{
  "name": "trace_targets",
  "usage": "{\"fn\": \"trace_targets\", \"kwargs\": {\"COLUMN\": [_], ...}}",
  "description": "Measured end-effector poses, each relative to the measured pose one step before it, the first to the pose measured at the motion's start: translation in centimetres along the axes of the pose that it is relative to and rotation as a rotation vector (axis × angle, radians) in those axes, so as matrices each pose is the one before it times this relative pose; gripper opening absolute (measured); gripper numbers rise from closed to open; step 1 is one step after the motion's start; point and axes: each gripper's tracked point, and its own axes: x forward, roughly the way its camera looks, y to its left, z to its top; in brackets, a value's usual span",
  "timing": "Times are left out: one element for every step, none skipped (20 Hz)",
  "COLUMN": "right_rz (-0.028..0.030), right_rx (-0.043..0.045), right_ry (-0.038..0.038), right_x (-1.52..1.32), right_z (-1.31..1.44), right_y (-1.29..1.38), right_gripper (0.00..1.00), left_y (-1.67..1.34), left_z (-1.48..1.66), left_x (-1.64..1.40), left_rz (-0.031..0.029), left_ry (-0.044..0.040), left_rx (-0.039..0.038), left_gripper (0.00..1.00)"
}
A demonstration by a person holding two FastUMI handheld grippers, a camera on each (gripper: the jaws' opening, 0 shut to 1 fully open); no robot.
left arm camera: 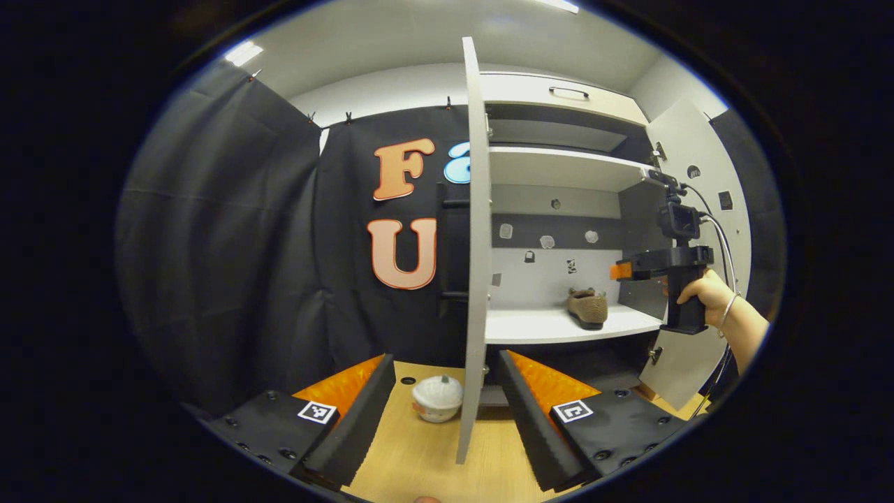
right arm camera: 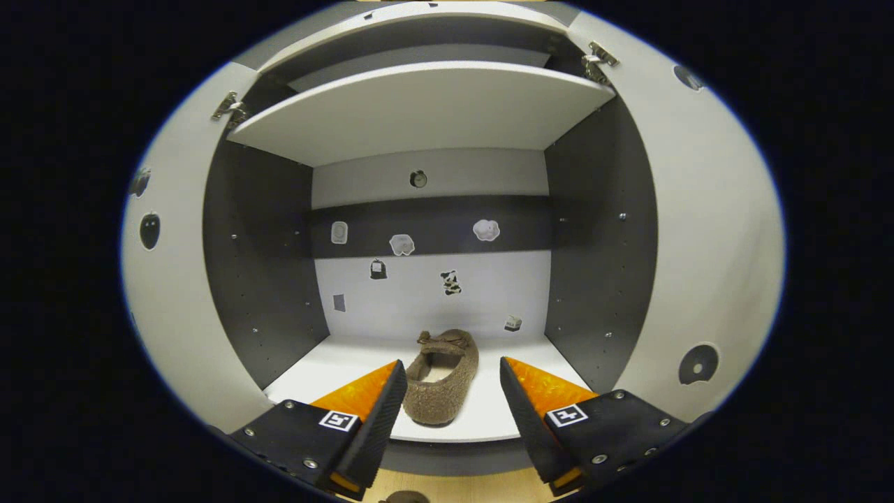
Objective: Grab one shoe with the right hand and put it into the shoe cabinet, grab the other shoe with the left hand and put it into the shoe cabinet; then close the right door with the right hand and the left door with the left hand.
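Right gripper (right arm camera: 447, 402): jaws wide, empty, aimed into the shoe cabinet (right arm camera: 601, 230); brown shoe (right arm camera: 441, 377) rests on the lower shelf (right arm camera: 335, 363) just beyond its fingertips, apparently set down there. Left gripper (left arm camera: 447, 398): jaws wide, empty, low over the wooden floor (left arm camera: 419, 454), facing the left door (left arm camera: 475, 244) edge-on. Small white pot (left arm camera: 438, 398) beside that door. Both doors stand open, so closing remains.
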Motion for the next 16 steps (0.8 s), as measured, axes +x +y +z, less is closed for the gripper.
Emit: {"fn": "trace_targets", "kwargs": {"right_rz": [0.01196,0.00782,0.00168,0.00042,-0.00023,-0.00436,-0.00444,-0.00106,-0.00323,-0.00715,-0.01366,-0.01671,-0.01636,-0.01598,-0.01446,-0.0147], "right_rx": [-0.00511,-0.0065,-0.00876,-0.0066,-0.00207,0.00003,0.00047,0.00053,0.00063,-0.00398,-0.00559,-0.0034,0.00415,0.01114,0.01352,0.01313], "right_ry": [-0.01631,-0.01424,-0.01394,-0.01362,-0.01234,-0.01165,-0.00735,-0.00201,0.00154,-0.00069,-0.00574,-0.00381,-0.00166,0.00029,0.00283,0.00125], "right_x": [-1.716,-1.664,-1.714,-1.904,-1.816,-1.794,-1.75,-1.743,-1.566,-1.532,-1.396,-1.285,-1.109,-1.073,-0.87,-0.681], "right_z": [0.214,0.156,0.129,0.022,0.078,0.124,-0.118,-0.175,-0.299,-0.251,-0.202,-0.206,-0.195,-0.162,-0.212,0.022], "right_y": [0.086,-0.051,-0.173,-0.251,-0.347,-0.444,-0.561,-0.593,-0.525,-0.735,-1.008,-1.132,-1.151,-1.193,-1.212,-1.241], "right_gripper": [0.85,0.92,0.92,0.93,0.93,0.87,0.92,0.92,0.92,0.93,0.93,0.92,0.92,0.93,0.93,0.92], "left_y": [-0.984,-1.059,-1.267,-1.208,-1.097,-0.958,-0.902,-0.913,-0.769,-0.828,-0.67,-0.604,-0.839,-0.485,-0.551,-0.281], "left_z": [-0.67,-0.656,-0.921,-1.057,-1.032,-1.144,-1.299,-1.251,-1.338,-1.671,-1.503,-1.687,-1.487,-1.703,-1.798,-1.803], "left_x": [-0.098,0.14,-0.049,0.168,0.182,0.386,0.412,0.711,0.825,0.84,0.954,0.984,1.137,1.236,1.271,1.274], "left_rz": [-0.02195,-0.02206,-0.02356,-0.02574,-0.02256,-0.01807,-0.0157,-0.0129,-0.01355,-0.01388,-0.0113,-0.00788,-0.00774,-0.00463,-0.0091,-0.00447], "left_ry": [0.01525,0.01823,0.0205,0.02313,0.02135,0.02546,0.02482,0.02841,0.03112,0.03781,0.03479,0.03626,0.0359,0.04229,0.04662,0.04748], "left_rx": [-0.00514,-0.008,-0.01102,-0.01003,-0.00777,-0.00556,-0.00048,0.0031,0.00337,0.00617,0.00421,0.0014,-0.00149,-0.00396,-0.00822,-0.00661], "left_gripper": [0.97,0.94,0.94,0.94,0.96,0.97,0.99,0.99,0.97,0.97,0.97,0.97,0.97,0.97,0.97,0.97]}}
